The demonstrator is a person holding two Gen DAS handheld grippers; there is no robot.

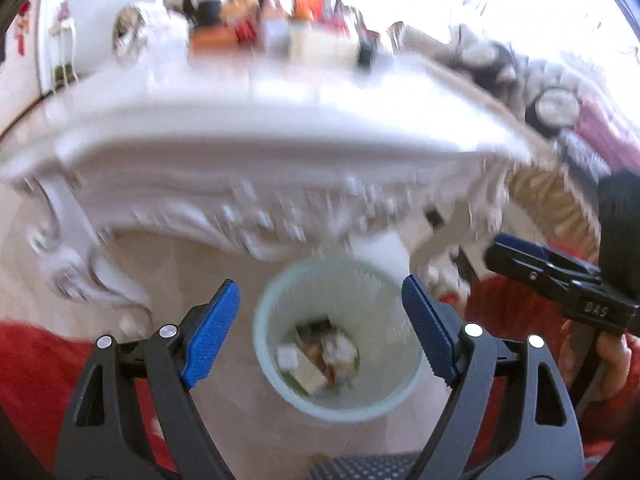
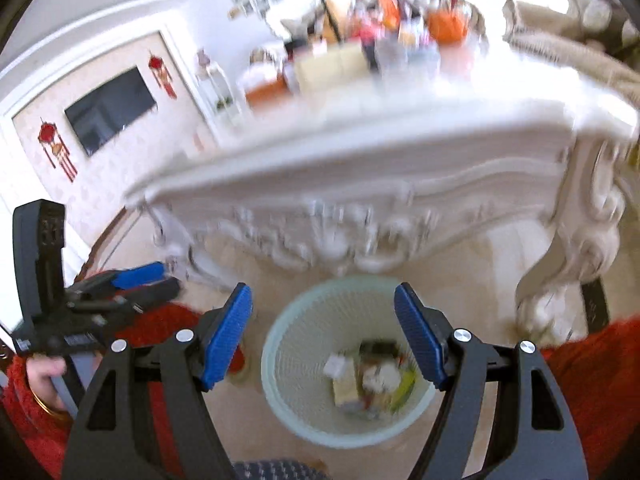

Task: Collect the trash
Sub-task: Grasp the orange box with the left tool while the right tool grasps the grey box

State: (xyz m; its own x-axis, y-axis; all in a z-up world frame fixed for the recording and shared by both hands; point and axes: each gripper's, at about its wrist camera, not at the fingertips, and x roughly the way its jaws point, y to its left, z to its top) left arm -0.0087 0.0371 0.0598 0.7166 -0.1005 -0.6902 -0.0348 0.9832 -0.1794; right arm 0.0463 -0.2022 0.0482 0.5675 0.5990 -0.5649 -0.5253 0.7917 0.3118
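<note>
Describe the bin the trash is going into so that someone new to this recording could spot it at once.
Find the ornate white carved table crowded with blurred items. On the pale floor just in front of its carved apron stands a round, pale green mesh wastebasket, framed by the open right gripper. It is the only open-topped container on the floor, with paper and wrapper scraps at the bottom.

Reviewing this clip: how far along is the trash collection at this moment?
Done: the bin on the floor in front of the table already holds several scraps. In hand: nothing; the left gripper and right gripper both stand open and empty above the bin. Left: the cluttered tabletop is too blurred to tell whether any trash remains there.
</note>
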